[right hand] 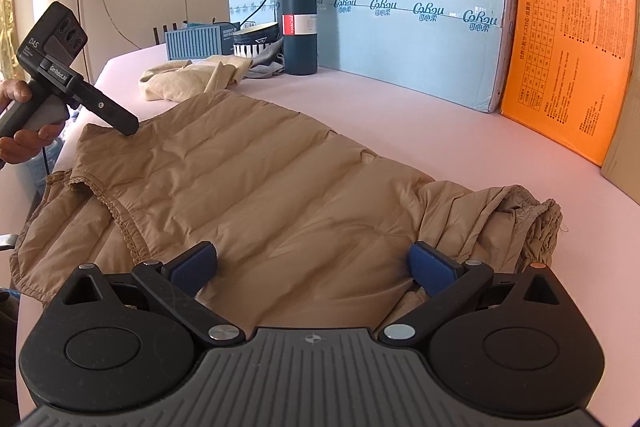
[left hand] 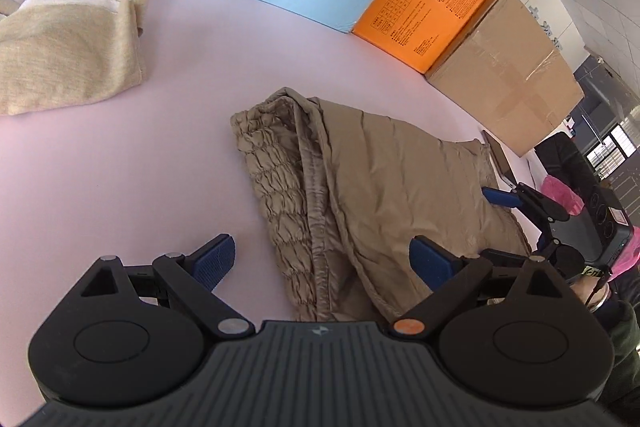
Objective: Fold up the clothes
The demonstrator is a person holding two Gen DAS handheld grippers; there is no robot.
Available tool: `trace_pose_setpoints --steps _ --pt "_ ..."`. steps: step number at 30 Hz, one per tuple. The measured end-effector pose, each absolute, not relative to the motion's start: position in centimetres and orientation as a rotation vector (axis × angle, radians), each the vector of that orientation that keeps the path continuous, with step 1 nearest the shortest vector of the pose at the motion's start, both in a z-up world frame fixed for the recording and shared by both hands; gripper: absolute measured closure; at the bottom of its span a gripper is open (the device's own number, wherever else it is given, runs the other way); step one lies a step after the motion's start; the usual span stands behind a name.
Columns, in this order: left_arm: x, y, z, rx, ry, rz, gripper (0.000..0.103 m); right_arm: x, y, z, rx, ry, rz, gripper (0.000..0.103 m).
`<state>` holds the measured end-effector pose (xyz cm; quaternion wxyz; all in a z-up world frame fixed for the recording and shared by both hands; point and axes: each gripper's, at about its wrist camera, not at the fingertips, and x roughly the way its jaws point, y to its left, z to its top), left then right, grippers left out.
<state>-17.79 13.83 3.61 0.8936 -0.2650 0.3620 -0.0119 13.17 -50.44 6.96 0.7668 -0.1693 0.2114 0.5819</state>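
While both sets of tongs stand released, the left gripper (left hand: 322, 261) and right gripper (right hand: 312, 265) hover over the tan quilted jacket (right hand: 256, 183), lying mid-frame on the pink table (right hand: 400, 107), partly doubled over; further folds look possible. A folded beige garment (left hand: 68, 47) rests upper left.

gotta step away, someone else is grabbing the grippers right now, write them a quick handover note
Left gripper: open, holding nothing, low over one end of the tan quilted jacket.
Right gripper: open, empty, over the jacket's other end.
The jacket lies on the pink table, partly folded lengthwise, with bunched fabric at one end.
A beige garment lies loosely folded near the dark flask and the striped bowl.
Left to do: grip the jacket and finish folding it.
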Motion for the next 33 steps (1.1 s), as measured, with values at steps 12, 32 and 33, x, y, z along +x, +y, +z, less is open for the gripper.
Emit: trace_pose_setpoints --steps 12,32,33 --pt "-16.7 11.0 3.6 -0.390 0.676 -0.035 0.074 13.1 -50.9 7.3 -0.342 0.440 1.246 0.000" --pt "-17.2 9.2 2.6 -0.179 0.636 -0.015 0.060 22.2 -63.8 5.8 0.541 0.859 1.117 0.000" --pt "-17.2 9.1 2.6 -0.175 0.635 -0.014 0.059 22.3 -63.6 5.7 0.535 0.860 1.143 0.000"
